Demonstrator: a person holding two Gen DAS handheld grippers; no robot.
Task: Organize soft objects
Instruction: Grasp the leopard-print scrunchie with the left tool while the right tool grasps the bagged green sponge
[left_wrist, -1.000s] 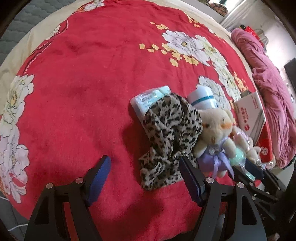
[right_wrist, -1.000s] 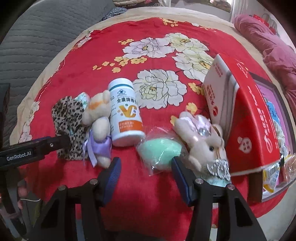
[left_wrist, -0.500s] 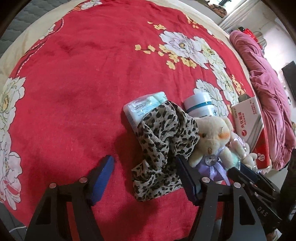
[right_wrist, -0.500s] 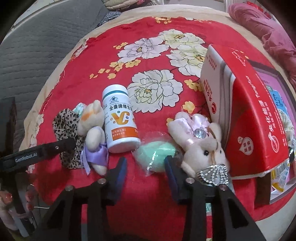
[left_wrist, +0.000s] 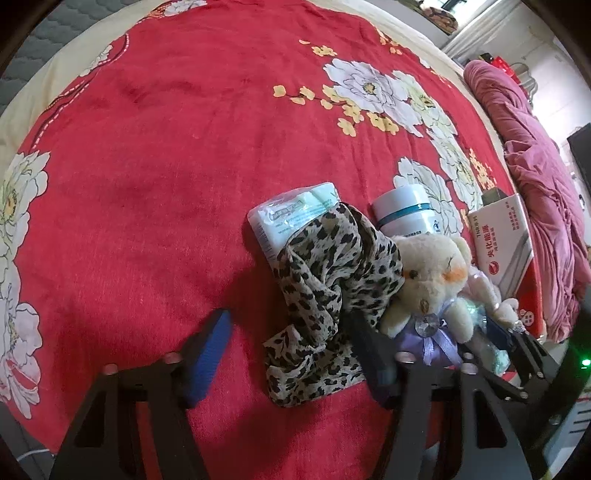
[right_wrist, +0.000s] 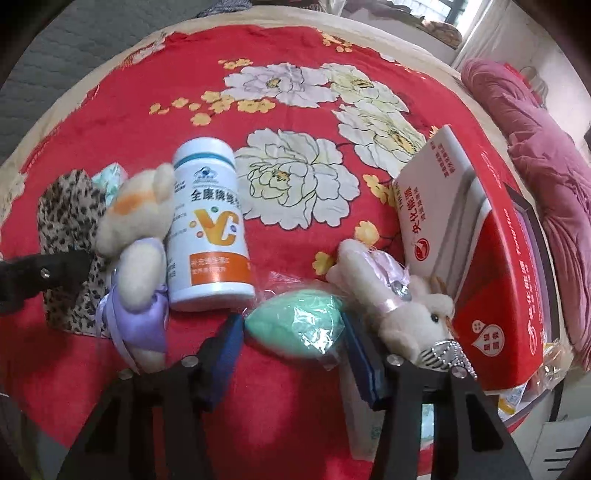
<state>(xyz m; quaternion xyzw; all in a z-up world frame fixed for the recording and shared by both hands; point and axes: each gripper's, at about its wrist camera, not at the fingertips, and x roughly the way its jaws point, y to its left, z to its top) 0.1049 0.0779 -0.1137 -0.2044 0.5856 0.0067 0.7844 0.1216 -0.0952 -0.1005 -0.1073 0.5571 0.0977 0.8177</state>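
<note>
The green sponge (right_wrist: 295, 323), sealed in a clear wrapper, lies on the red flowered blanket (right_wrist: 110, 122) of the bed, just in front of the white vitamin bottle (right_wrist: 210, 225), which serves as the landmark here. The right claw (right_wrist: 291, 354) is spread wide with its blue fingers (right_wrist: 221, 358) on either side of the sponge's near end, very near the wrapper, and whether they touch it cannot be told. To the right of the bottle, beyond the sponge, a cream toy rabbit (right_wrist: 399, 310) with a pink bow lies against a red and white box (right_wrist: 480, 258). Touching the bottle's left side lies a cream teddy bear (right_wrist: 136, 258) in a purple dress, its head up by the bottle's cap. Left of the bear is a crumpled leopard-print scarf (left_wrist: 332, 288), which drapes partly over a tissue pack (left_wrist: 291, 218) lying on the far left of the bottle. The left claw (left_wrist: 291, 354) is also released, holding nothing; the near end of the scarf lies between its fingers, closer to the right one, with the left one over bare blanket. A heaped pink quilt (left_wrist: 535, 192) lies along the bed's edge, far to the right of the bottle, past the box.
</note>
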